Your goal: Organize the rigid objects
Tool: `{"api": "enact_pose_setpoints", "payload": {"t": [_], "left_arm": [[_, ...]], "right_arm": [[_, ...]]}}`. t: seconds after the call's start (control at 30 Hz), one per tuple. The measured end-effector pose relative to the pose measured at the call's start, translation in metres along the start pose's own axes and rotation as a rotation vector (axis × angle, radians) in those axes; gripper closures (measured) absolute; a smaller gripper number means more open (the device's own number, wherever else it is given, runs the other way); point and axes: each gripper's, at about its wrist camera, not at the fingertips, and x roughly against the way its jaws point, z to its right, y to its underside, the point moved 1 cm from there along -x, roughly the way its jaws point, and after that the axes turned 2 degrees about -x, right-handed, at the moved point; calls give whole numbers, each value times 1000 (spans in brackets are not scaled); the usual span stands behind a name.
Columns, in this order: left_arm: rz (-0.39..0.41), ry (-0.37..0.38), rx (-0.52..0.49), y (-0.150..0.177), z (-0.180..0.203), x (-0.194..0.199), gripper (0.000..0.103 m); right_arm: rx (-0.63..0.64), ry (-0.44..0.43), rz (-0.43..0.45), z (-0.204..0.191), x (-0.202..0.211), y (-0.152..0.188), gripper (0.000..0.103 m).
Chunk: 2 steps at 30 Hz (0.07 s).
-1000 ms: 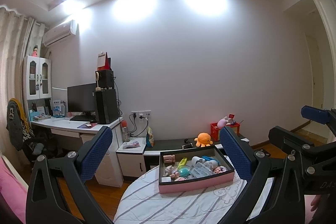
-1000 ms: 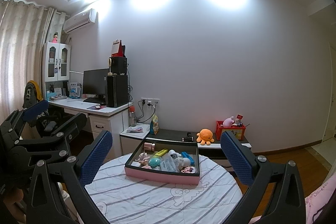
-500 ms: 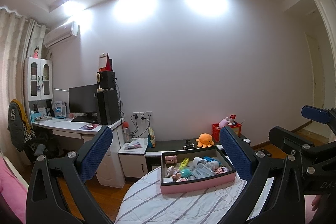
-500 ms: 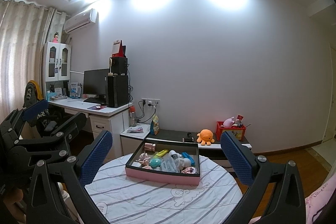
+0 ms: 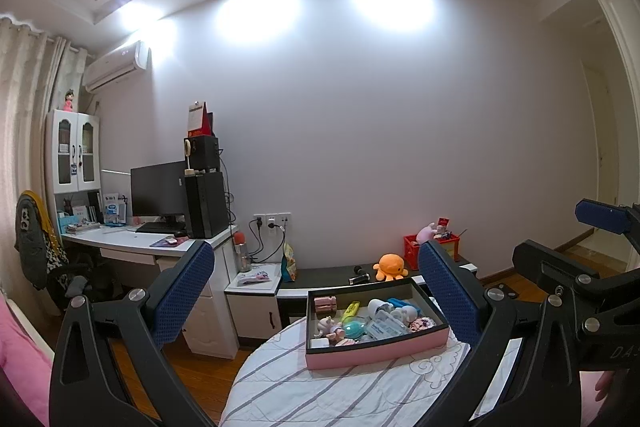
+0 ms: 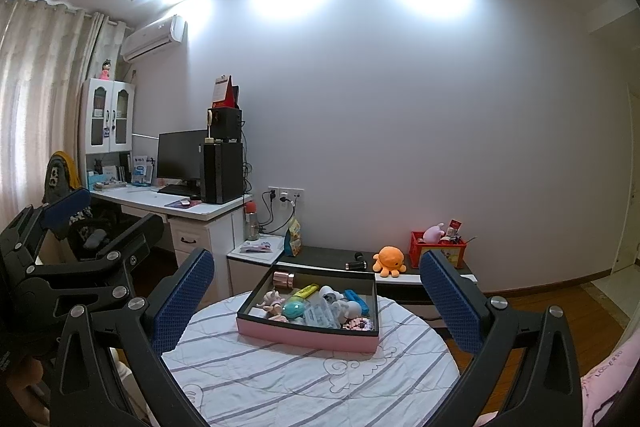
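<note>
A pink box with a dark inside point(image 5: 376, 351) point(image 6: 304, 334) stands on a round table under a striped white cloth point(image 5: 320, 387) point(image 6: 304, 383). It holds several small things: a copper-coloured cylinder point(image 5: 325, 303) point(image 6: 283, 279), a teal ball point(image 5: 353, 327) point(image 6: 295, 308), a yellow tube point(image 6: 305, 291), a small doll figure point(image 5: 329, 326) and white pieces. My left gripper point(image 5: 316, 291) is open, raised in front of the box and holding nothing. Likewise open and bare, my right gripper point(image 6: 316, 295) frames the box from nearer its front.
Behind the table a low dark bench point(image 6: 340, 255) carries an orange plush octopus point(image 5: 390, 266) point(image 6: 388, 261) and a red crate of toys point(image 6: 438, 247). A white desk with monitor and computer tower point(image 5: 204, 203) stands at left. Wooden floor surrounds the table.
The left wrist view has drifted slightly, so the box sits a little more to the right and lower. The right wrist view is almost unchanged. Both grippers stay open.
</note>
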Motion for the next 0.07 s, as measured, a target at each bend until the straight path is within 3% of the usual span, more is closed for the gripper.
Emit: {"api": "enact_pose_setpoints", "payload": {"t": [0.07], "left_arm": [[-1, -1, -1, 0, 0, 0, 0]], "right_arm": [[1, 2, -2, 1, -1, 0, 0]]}}
